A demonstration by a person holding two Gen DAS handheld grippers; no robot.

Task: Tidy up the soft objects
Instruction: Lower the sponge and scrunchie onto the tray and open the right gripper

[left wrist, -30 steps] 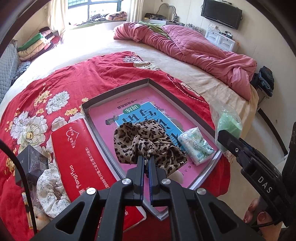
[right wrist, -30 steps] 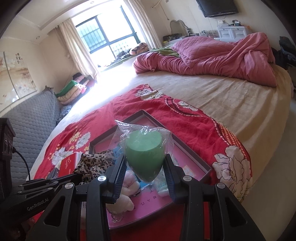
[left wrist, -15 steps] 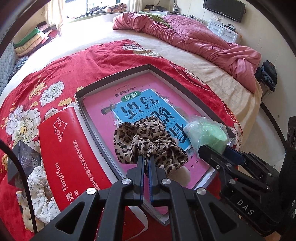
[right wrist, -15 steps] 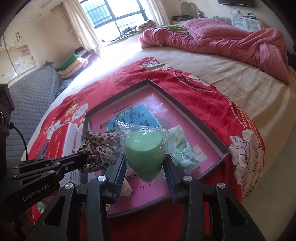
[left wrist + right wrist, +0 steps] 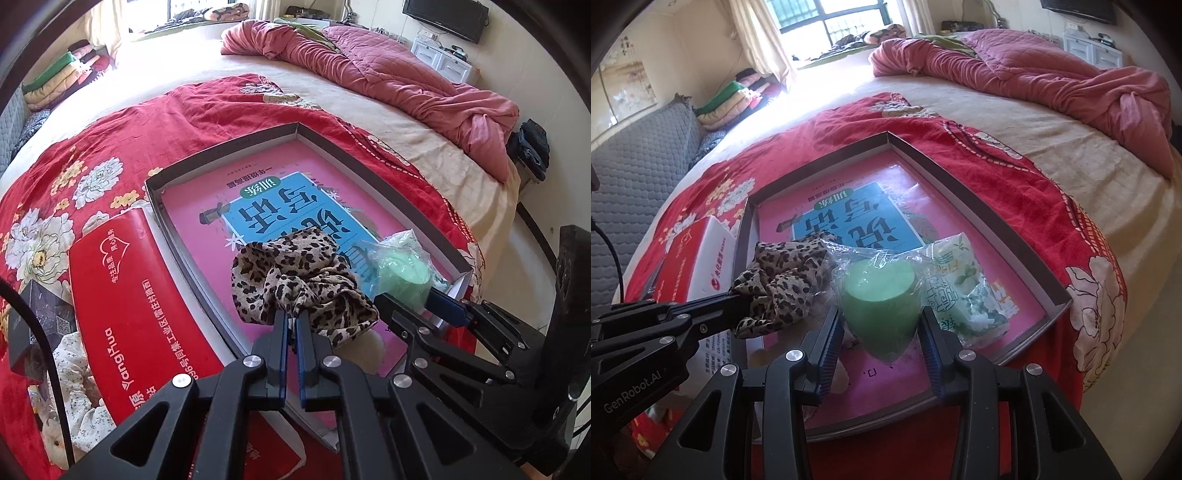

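Bright daylight from the window point(image 5: 827, 29), perhaps overexposed; fisheye-warped, vignetted edges

"YangHua" on red box point(image 5: 140, 306), "GenRobot.AI" on left gripper point(image 5: 746, 302) arm

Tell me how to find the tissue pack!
Look at the red flowery blanket on the bed, then the grey tray on it. The tissue pack lies in the tray's near right corner: white with green leaves, flat, unlike the plain green sponge beside it.

both your wrist views look steeply down, close over the bed point(image 5: 424, 122), sharing the tray point(image 5: 221, 151) point(image 5: 820, 158).
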